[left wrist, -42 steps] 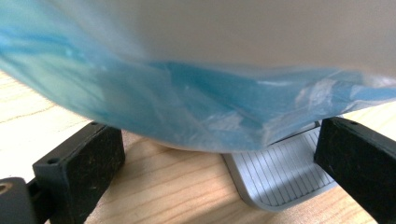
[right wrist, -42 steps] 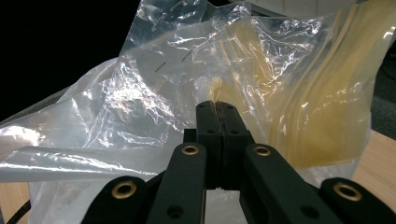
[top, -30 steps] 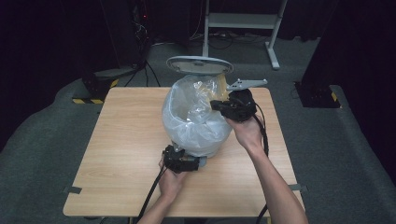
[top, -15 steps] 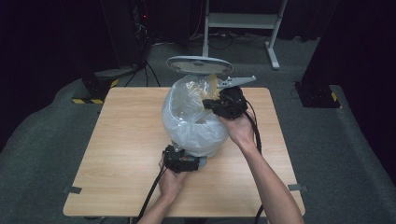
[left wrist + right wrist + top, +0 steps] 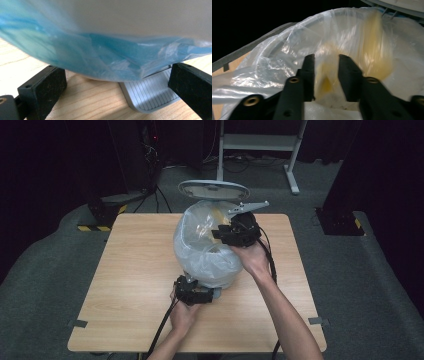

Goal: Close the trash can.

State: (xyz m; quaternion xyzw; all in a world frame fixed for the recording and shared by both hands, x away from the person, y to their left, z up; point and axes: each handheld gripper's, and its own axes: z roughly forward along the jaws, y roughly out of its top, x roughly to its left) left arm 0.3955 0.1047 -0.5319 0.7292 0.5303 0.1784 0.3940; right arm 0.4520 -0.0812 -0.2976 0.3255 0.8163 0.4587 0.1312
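Note:
A small pedal bin (image 5: 212, 270) lined with a translucent plastic bag (image 5: 200, 245) stands mid-table, its grey lid (image 5: 212, 190) raised at the back. My left gripper (image 5: 199, 285) sits low at the bin's front base, open, with the ribbed grey pedal (image 5: 152, 92) lying between its wide-set jaws (image 5: 115, 85) under the bulging bag (image 5: 100, 52). My right gripper (image 5: 218, 234) hovers over the bin's right rim, pointing into the mouth. Its jaws (image 5: 325, 62) stand slightly apart with nothing gripped. A blurred yellow thing (image 5: 372, 50) shows beyond them inside the bag (image 5: 274, 62).
The wooden table (image 5: 130, 270) has bare surface left, right and in front of the bin. On the floor behind stand a white metal frame (image 5: 260, 145), dark equipment (image 5: 105, 212) at the left and a black base (image 5: 340, 220) at the right.
My right gripper has shifted slightly left over the bin's mouth. The left gripper has stayed at the pedal.

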